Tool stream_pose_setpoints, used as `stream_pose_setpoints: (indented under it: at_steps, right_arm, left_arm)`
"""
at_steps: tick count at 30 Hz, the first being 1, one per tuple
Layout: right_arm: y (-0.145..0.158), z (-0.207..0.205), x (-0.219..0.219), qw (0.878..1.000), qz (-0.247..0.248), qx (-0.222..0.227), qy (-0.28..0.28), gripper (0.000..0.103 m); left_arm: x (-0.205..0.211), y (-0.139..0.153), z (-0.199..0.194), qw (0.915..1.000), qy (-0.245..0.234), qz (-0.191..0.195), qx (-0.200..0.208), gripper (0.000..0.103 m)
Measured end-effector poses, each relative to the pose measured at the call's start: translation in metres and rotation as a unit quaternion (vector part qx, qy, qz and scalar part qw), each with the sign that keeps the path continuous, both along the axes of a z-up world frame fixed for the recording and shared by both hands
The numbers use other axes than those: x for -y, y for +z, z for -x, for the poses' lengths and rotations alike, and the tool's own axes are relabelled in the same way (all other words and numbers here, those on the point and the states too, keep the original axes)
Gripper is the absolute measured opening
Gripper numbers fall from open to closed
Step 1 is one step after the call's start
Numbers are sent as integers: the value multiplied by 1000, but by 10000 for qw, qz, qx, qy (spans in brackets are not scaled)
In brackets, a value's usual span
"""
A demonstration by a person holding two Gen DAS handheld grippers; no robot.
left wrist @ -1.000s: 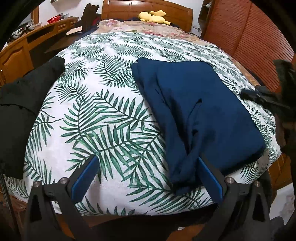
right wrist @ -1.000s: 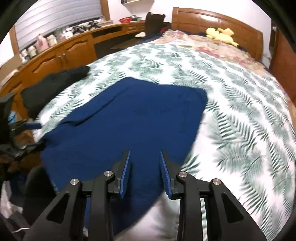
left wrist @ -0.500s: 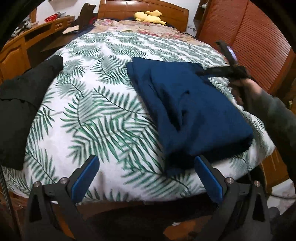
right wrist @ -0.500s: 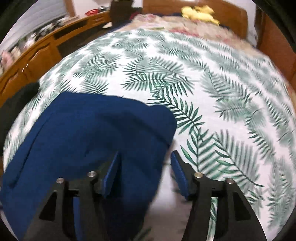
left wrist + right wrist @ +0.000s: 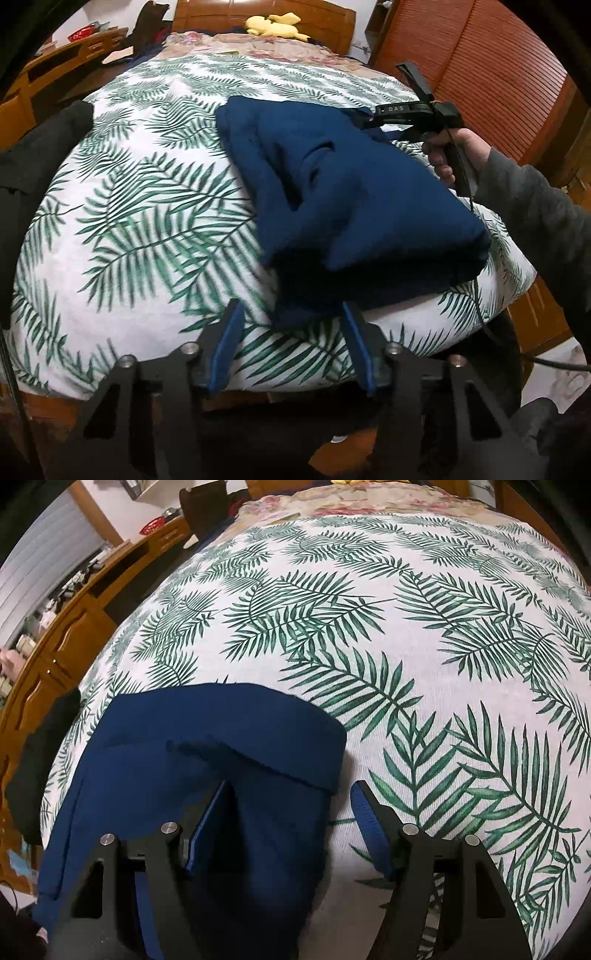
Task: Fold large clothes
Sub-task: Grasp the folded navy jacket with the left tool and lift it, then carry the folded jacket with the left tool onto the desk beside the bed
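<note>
Lying lower left to centre in the right wrist view, the navy garment point(image 5: 207, 760) is partly folded. The left gripper point(image 5: 291, 343) is closing astride its near corner; the right gripper point(image 5: 291, 823) is opening, straddling its far edge, gripping nothing. More folds probably remain.

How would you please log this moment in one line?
navy garment: folded on bed | left tongs: closing at near corner | right tongs: opening at far corner
</note>
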State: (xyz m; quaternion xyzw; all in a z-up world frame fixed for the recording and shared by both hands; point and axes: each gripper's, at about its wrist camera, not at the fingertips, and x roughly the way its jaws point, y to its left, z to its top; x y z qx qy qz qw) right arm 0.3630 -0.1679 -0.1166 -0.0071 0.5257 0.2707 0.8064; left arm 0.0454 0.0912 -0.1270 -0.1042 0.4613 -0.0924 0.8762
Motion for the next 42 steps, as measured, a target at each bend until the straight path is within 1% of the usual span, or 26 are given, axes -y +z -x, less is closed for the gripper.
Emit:
stream_pose_setpoints:
  at_steps: [2, 9, 10, 11, 12, 14, 15, 16, 17, 18, 20, 23, 26, 28, 30, 34, 37, 40, 42]
  right_arm:
    - [0, 1, -1, 10000, 4, -18, 43, 67]
    - [0, 1, -3, 10000, -23, -39, 59, 67]
    - [-1, 1, -3, 9999, -69, -54, 77, 65]
    - [0, 1, -3, 9997, -171, -87, 126, 57]
    - [0, 2, -3, 9997, -200, -75, 139, 56]
    - [3, 5, -5, 9990, -335, -66, 286, 36]
    - [5, 7, -5, 9990, -317, 4, 323, 31]
    - [8, 10, -6, 9986, -308, 119, 418, 15]
    - [12, 14, -7, 9981, -294, 239, 488, 12]
    - [17, 17, -8, 9975, -264, 383, 538, 10]
    - [28, 23, -8, 9966, -278, 591, 509, 6]
    - [51, 32, -14, 9930, -383, 969, 564, 4]
    - [75, 43, -33, 9881, -320, 1327, 713, 4]
    - [93, 53, -50, 9832, -308, 1591, 843, 4]
    - [110, 59, -65, 9792, -403, 1750, 948, 4]
    - [142, 72, -110, 9685, -568, 2047, 1301, 3]
    - [164, 82, -157, 9577, -676, 2245, 1666, 2]
    - [184, 91, -212, 9465, -855, 2379, 2008, 2]
    - [192, 98, -250, 9396, -925, 2426, 2230, 2]
  left_arm:
    - [3, -1, -4, 10000, -32, -5, -6, 45]
    - [4, -4, -10, 10000, 20, -29, -65, 45]
    - [5, -4, -10, 10000, 22, -30, -66, 45]
    - [5, -5, -10, 10000, 18, -41, -60, 45]
    - [6, -5, -10, 10000, 9, -59, -52, 45]
    - [7, -6, -10, 10000, -54, -4, -49, 35]
    - [7, -7, -10, 10000, -46, -16, -55, 28]
    - [8, -8, -10, 10000, -55, -39, -42, 19]
    - [8, -9, -11, 9999, -123, 23, -43, 14]
    - [7, -9, -11, 9999, -126, 104, -6, 11]
    - [6, -6, -10, 9998, -152, 113, 79, 9]
    - [3, 3, -8, 9993, -139, 169, 300, 7]
    - [-4, 16, -3, 9981, -71, 167, 587, 7]
    - [-14, 26, 0, 9968, 66, 174, 776, 6]
    - [-29, 37, 3, 9950, 275, 116, 955, 6]
    - [-72, 60, 11, 9896, 721, -40, 1247, 5]
    - [-108, 78, 21, 9829, 1103, -252, 1455, 5]
    - [-151, 95, 38, 9736, 1546, -508, 1600, 5]
    - [-183, 105, 50, 9659, 1894, -635, 1648, 5]
